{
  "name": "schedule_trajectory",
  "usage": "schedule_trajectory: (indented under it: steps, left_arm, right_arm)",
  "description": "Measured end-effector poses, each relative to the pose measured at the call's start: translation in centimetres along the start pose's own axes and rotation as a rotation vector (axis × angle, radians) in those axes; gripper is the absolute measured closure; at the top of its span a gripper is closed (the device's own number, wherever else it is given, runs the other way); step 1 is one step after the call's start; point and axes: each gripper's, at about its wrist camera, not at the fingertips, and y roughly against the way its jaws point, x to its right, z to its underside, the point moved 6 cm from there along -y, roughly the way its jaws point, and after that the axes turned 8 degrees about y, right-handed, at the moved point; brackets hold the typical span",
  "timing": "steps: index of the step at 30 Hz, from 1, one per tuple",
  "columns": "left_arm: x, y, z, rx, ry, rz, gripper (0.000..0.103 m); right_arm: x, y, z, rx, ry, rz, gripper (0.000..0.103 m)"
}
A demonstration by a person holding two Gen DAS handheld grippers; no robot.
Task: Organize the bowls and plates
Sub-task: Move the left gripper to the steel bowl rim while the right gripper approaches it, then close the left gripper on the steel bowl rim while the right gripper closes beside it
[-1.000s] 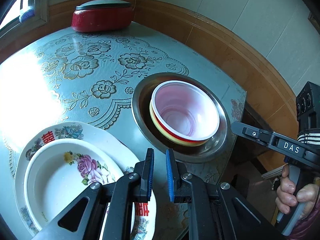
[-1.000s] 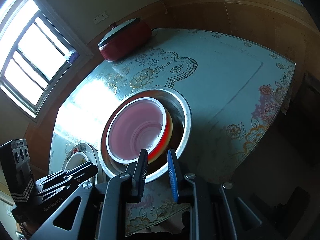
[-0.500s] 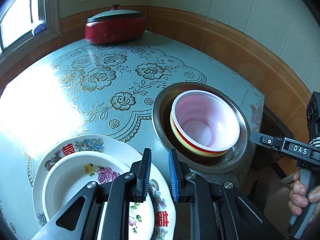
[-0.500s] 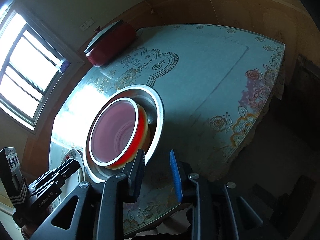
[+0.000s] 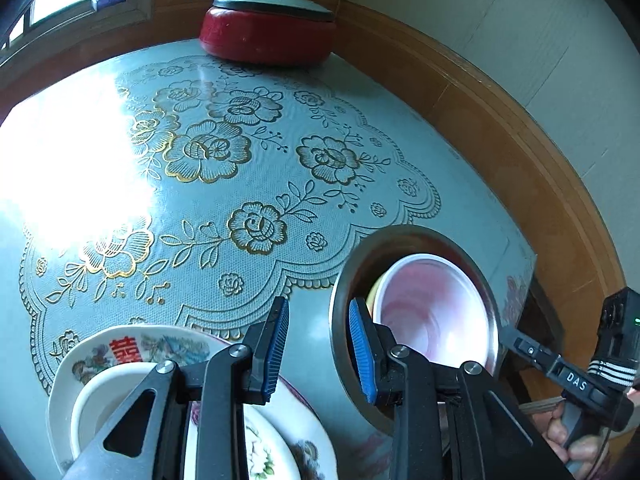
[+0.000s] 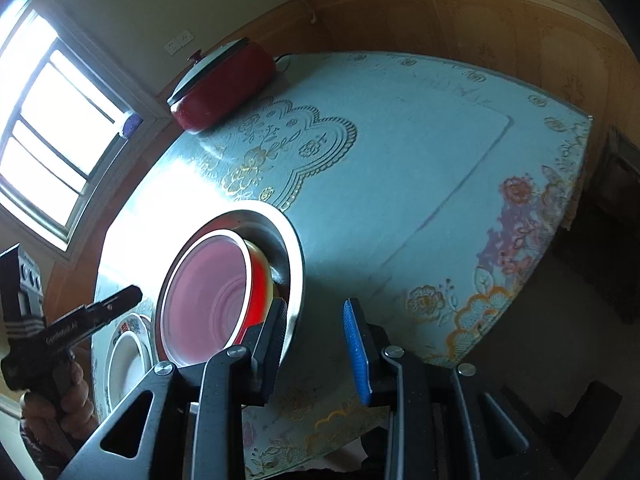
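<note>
Both grippers' jaws have just been opening, nothing between them. Steel basin point(image 6: 294, 248) rim sits just left of right gripper point(image 6: 316, 344); left gripper point(image 5: 318, 354) hangs between basin and plates point(image 5: 132, 354).

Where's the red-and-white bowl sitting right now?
The red-and-white bowl sits nested in a yellow bowl inside the steel basin, near the table's front edge, right of the stacked floral plates.

"DAS" on the right gripper point(image 5: 576, 382) (red 囍 on the plate point(image 5: 96, 354))
</note>
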Motion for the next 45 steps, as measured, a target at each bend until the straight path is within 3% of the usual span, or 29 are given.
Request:
schedule_trajectory:
  steps: [6, 12, 20, 26, 29, 39, 45]
  left_arm:
    - [-0.5, -1.2, -0.1, -0.019, -0.012, -0.035, 0.079]
    - [0.5, -1.5, 0.2, -0.026, -0.07, -0.019, 0.084]
    - [1.7, -2.2, 0.6, -0.051, -0.077, -0.004, 0.084]
    - [1.9, -2.6, 1.1, -0.073, -0.065, 0.03, 0.083]
    - [1.8, -2.7, 1.0, -0.081, -0.06, 0.026, 0.075]
    - [2.5, -4.6, 1.9, -0.153, -0.111, 0.022, 0.076]
    - [2.9, -4.9, 2.1, -0.147, -0.126, 0.028, 0.079]
  right_arm:
    - [-0.4, -1.8, 0.0, -0.046, 0.046, -0.044, 0.079]
    - [-0.8, -2.7, -0.2, -0.063, 0.085, -0.048, 0.084]
    - [-0.7, -3.0, -1.7, -0.033, 0.185, 0.048, 0.092]
    - [0.1, -3.2, -2.3, -0.042, 0.181, 0.049, 0.091]
    - [0.5, -3.4, -2.4, -0.058, 0.18, 0.049, 0.089]
    - [1.3, -4.0, -2.3, -0.096, 0.133, 0.015, 0.081]
    - [1.1, -4.0, -2.2, -0.102, 0.151, 0.036, 0.081]
